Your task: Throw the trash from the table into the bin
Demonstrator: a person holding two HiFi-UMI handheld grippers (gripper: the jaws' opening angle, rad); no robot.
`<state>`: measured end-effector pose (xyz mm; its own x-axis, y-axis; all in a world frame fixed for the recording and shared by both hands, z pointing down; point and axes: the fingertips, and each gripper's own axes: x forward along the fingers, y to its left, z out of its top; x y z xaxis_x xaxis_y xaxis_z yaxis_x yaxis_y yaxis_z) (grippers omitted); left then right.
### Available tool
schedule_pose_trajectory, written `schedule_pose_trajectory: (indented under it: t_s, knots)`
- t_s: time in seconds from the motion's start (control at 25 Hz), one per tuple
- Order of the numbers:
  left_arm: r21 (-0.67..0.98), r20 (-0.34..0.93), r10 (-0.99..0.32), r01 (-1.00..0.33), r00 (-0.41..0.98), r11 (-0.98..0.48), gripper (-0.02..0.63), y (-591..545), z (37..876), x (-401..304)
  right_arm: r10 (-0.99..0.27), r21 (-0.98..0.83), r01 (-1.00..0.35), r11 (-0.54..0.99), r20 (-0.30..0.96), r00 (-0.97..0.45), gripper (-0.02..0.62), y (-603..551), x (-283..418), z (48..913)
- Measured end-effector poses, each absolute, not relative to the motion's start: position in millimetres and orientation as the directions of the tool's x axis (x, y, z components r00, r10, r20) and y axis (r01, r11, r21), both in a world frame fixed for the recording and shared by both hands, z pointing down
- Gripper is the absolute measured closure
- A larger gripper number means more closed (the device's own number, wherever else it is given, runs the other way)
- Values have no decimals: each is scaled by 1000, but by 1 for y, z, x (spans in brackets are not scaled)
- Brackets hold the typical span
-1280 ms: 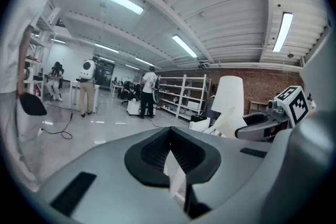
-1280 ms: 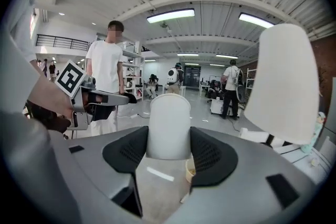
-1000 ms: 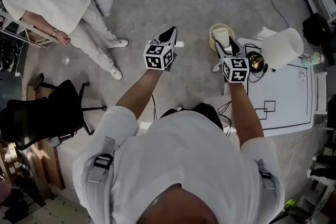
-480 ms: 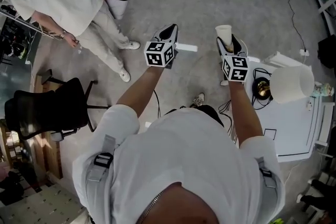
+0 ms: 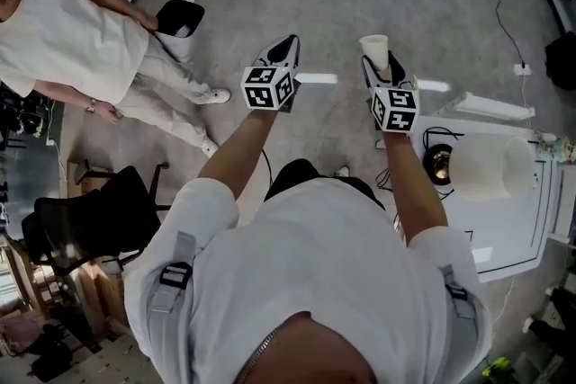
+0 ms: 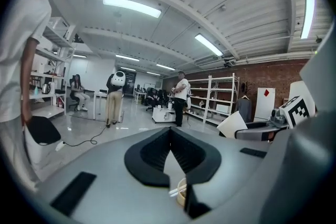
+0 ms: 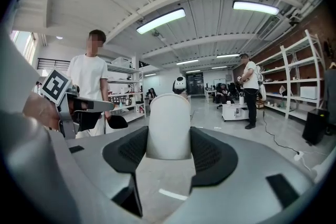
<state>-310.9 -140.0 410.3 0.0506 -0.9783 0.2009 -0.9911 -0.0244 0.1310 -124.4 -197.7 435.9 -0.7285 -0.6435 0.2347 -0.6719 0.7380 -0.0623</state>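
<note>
We see the white worktop (image 5: pixel 511 226) low on our right. The black-topped bin (image 5: pixel 178 16) sits on the floor (image 5: pixel 360 0) up at the left, beside a standing person (image 5: pixel 63 36). Our left tool (image 5: pixel 286 48) is shut tight (nothing in it). Our right tool (image 5: pixel 382 66) squeezes the white paper cup (image 5: pixel 374 48), held over the floor.

The person wears a white short-sleeved T-shirt (image 5: pixel 315 283) and grey straps (image 5: pixel 186 249) with black buckles (image 5: pixel 177 275); the grey left gripper (image 5: pixel 286 45) and right gripper (image 5: pixel 382 64) bear black-and-white marker cubes (image 5: pixel 270 90)
</note>
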Motion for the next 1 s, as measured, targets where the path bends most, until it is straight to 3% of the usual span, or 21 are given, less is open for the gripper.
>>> schedule_pose_trajectory:
  t_s: [0.68, 1.0]
  knots:
    - [226, 293, -839, -886, 459, -406, 595, -345, 476, -289, -841, -63, -931, 360, 409, -353, 337, -325, -84, 501]
    - [259, 379, -782, -868, 494, -423, 595, -390, 528, -293, -827, -93, -965, 244, 499, -257, 337, -357, -68, 555]
